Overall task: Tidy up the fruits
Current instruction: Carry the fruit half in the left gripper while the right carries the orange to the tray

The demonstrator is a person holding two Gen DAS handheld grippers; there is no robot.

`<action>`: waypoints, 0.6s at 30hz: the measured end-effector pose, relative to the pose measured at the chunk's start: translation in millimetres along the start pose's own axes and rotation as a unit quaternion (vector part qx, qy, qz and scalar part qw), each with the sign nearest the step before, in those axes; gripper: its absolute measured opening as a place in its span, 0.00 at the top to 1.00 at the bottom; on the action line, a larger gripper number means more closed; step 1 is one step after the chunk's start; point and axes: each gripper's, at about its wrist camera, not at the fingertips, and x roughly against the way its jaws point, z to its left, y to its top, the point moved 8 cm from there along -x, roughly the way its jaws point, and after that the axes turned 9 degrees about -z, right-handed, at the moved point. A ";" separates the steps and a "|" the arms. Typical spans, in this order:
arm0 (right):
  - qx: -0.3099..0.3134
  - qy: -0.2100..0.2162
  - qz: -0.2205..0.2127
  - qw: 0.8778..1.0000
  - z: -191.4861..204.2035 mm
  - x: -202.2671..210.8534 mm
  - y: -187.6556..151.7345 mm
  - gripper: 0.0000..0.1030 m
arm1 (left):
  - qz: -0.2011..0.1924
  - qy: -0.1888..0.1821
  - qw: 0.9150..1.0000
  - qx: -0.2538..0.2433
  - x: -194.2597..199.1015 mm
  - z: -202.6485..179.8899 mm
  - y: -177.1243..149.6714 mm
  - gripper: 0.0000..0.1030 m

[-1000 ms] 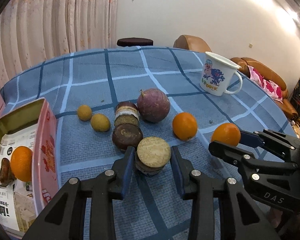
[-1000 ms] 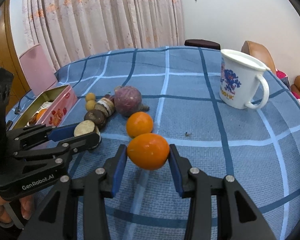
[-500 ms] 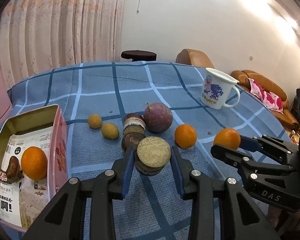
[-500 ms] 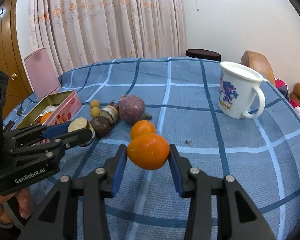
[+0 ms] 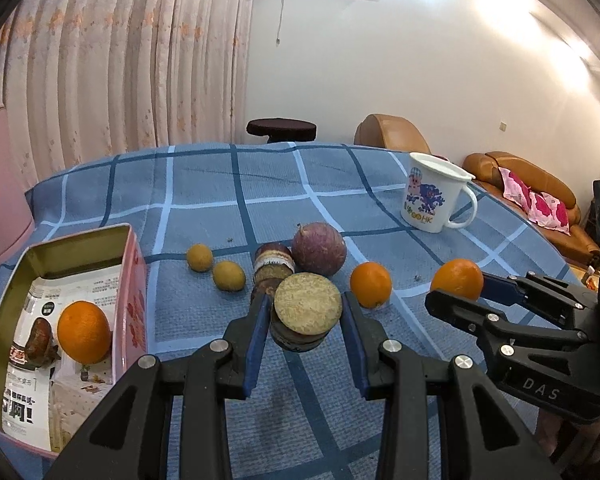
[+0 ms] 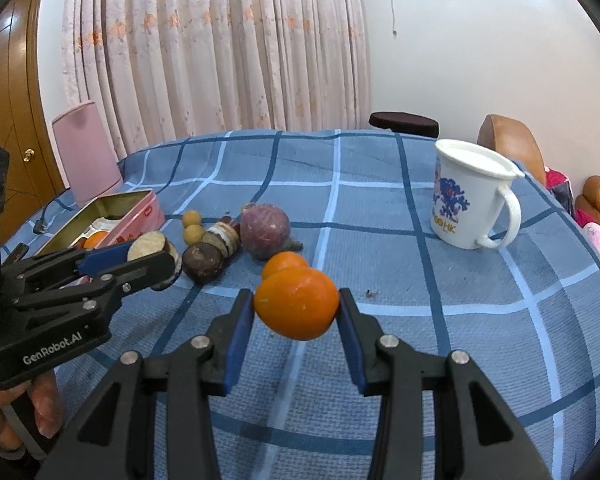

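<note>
My left gripper is shut on a halved brown fruit with a pale cut face and holds it above the blue checked tablecloth. My right gripper is shut on an orange, also lifted; it shows in the left wrist view. On the cloth lie a second orange, a purple passion fruit, a cut brown fruit and two small yellow fruits. The pink tin box at the left holds an orange.
A white mug with a blue cartoon stands at the right rear of the table. Sofa chairs and a dark stool stand beyond the table. A pink chair is behind the tin. Curtains hang at the back.
Both grippers have risen from the table with their fruit, so the table looks lower and farther. The left gripper's halved fruit has left the dark fruit it sat beside.
</note>
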 end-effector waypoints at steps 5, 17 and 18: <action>0.006 -0.004 -0.010 1.000 1.4 3.5 1.8 0.57 | -0.008 0.005 1.000 0.001 4.5 1.5 0.5 0.63; 0.018 -0.015 -0.041 0.999 4.7 14.3 8.0 0.57 | -0.032 0.015 0.999 -0.002 17.2 3.6 1.9 0.63; 0.019 -0.015 -0.046 0.999 5.3 16.1 8.7 0.57 | -0.034 0.016 0.999 -0.001 18.4 4.0 2.2 0.63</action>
